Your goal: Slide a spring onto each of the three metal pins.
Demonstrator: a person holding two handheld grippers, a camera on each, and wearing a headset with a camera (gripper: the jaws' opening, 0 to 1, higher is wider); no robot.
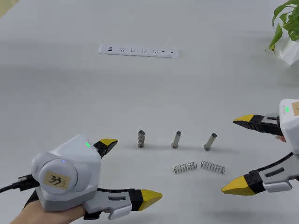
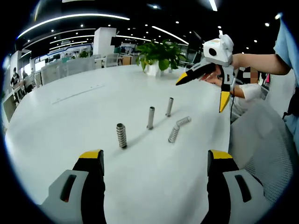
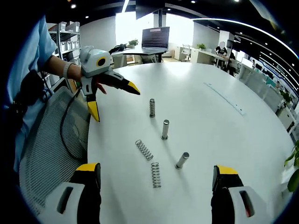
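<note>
Three metal pins stand upright in a row on the white table. The left pin (image 1: 141, 138) wears a spring; the middle pin (image 1: 176, 139) and right pin (image 1: 210, 141) are bare. Two loose springs (image 1: 185, 167) (image 1: 213, 166) lie just in front of the bare pins. My left gripper (image 1: 132, 170) is open at the lower left, short of the pins, with nothing between its jaws. At the right edge my right gripper (image 1: 238, 154) hangs open too, beside the right pin. The sprung pin (image 2: 121, 136) and the loose springs (image 3: 144, 149) (image 3: 155, 174) lie ahead of both grippers.
A white power strip (image 1: 138, 50) lies at the far middle of the table. A potted plant (image 1: 286, 23) stands at the far right corner. A mesh chair (image 3: 44, 154) sits by the table's near edge.
</note>
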